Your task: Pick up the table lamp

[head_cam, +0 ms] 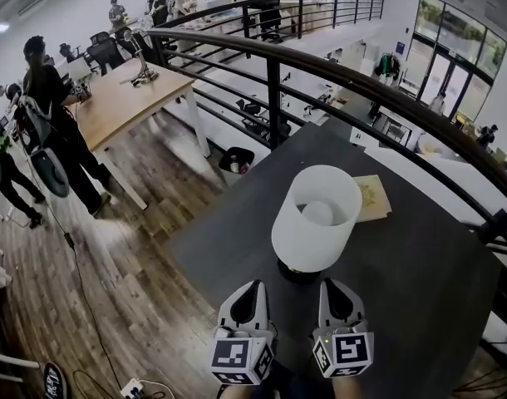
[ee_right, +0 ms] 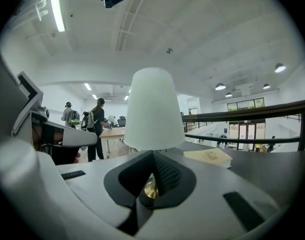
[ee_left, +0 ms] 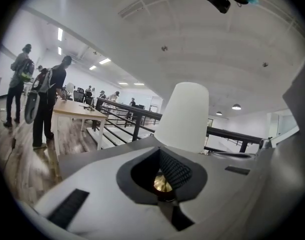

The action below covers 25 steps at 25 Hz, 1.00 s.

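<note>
The table lamp stands on the dark grey table [head_cam: 420, 289], with a white shade [head_cam: 317, 217] over a dark round base [head_cam: 297, 273]. My left gripper [head_cam: 254, 287] sits just left of the base, close in front of it, jaws shut and empty. On the right, my right gripper [head_cam: 332, 286] is beside it, also shut with nothing held. Both point at the lamp from the near side. In the left gripper view the shade [ee_left: 185, 116] rises just ahead, with a brass part of the foot [ee_left: 161, 184] showing past the pads. The right gripper view shows the shade [ee_right: 153, 109] the same way.
A thin yellowish book [head_cam: 371, 196] lies on the table behind the lamp. A black railing [head_cam: 274, 81] runs along the table's far side. Beyond it are a wooden table [head_cam: 129, 98], a person [head_cam: 50, 115] and a black bin [head_cam: 235, 165]. The table's left edge [head_cam: 195, 264] is near my left gripper.
</note>
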Motion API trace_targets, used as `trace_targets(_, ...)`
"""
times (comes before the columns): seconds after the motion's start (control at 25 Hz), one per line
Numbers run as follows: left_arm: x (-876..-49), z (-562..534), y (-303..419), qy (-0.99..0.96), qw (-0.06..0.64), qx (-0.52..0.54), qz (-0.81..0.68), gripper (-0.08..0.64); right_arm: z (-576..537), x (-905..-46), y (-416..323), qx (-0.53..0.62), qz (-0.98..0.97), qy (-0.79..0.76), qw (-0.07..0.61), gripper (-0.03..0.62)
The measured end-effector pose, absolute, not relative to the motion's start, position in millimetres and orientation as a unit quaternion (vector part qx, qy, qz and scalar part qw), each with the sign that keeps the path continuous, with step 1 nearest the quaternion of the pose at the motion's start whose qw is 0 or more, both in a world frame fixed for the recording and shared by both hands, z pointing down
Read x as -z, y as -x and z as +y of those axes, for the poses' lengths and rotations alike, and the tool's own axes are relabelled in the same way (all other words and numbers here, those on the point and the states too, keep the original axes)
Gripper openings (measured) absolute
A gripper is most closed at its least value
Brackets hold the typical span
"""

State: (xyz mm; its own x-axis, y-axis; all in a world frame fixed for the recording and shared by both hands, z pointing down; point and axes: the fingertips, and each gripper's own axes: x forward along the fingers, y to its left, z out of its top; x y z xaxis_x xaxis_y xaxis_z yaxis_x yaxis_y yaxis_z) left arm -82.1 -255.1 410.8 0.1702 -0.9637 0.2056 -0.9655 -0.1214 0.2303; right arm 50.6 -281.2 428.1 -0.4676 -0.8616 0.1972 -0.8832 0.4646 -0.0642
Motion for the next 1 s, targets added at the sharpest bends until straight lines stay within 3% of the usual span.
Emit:
trace_targets(0.48, -425, -264, 75, -0.760, 0.204, 0.021, -0.616, 0.014, -309, -461, -44, -0.103, -0.860, -0.494, 0.073, -0.006)
trace_targets(1.0, -437, -287, 60, -0.788, 0.308, 0.148, -0.511, 0.025, -327, -489, -36, -0.087, -0.857, -0.496, 0.108, -0.006)
